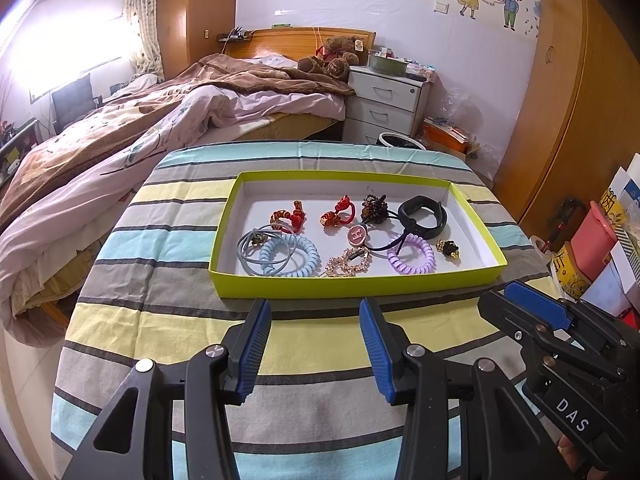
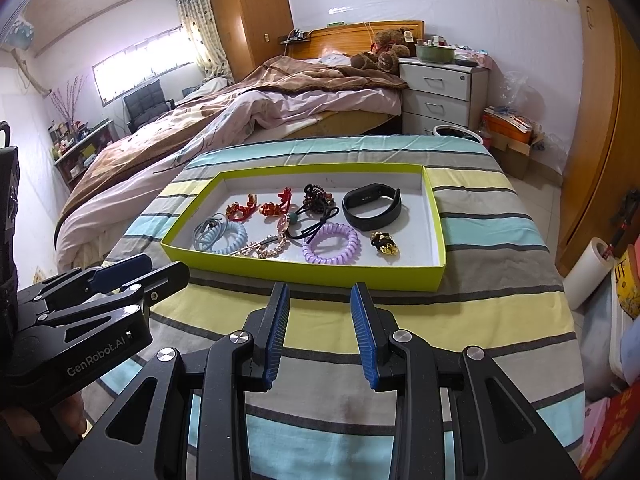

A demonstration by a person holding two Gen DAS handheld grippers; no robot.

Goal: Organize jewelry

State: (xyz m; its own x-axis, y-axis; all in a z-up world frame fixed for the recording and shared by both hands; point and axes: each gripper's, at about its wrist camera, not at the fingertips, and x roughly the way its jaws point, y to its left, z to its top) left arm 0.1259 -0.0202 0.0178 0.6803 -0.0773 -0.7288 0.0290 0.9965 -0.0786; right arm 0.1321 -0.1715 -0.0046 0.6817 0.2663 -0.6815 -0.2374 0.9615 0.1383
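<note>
A lime-green tray (image 1: pixel 352 286) (image 2: pixel 304 274) lies on the striped tablecloth and holds several pieces: a black wristband (image 1: pixel 424 216) (image 2: pixel 372 208), a purple coil band (image 1: pixel 410 258) (image 2: pixel 330 248), a blue coil band (image 1: pixel 290 256) (image 2: pixel 230 238), two red knotted ornaments (image 1: pixel 288 216), a gold chain piece (image 1: pixel 346 266) and a small gold charm (image 1: pixel 448 249) (image 2: pixel 384 245). My left gripper (image 1: pixel 315 312) is open and empty, just short of the tray's near wall. My right gripper (image 2: pixel 320 294) is open and empty, also before the near wall; it shows at the right of the left wrist view (image 1: pixel 532 304).
The table stands in a bedroom. An unmade bed (image 1: pixel 160 120) lies beyond on the left, a white drawer unit (image 1: pixel 384 100) behind. Boxes and bags (image 1: pixel 600 248) crowd the floor to the right, with a paper roll (image 2: pixel 588 272) there.
</note>
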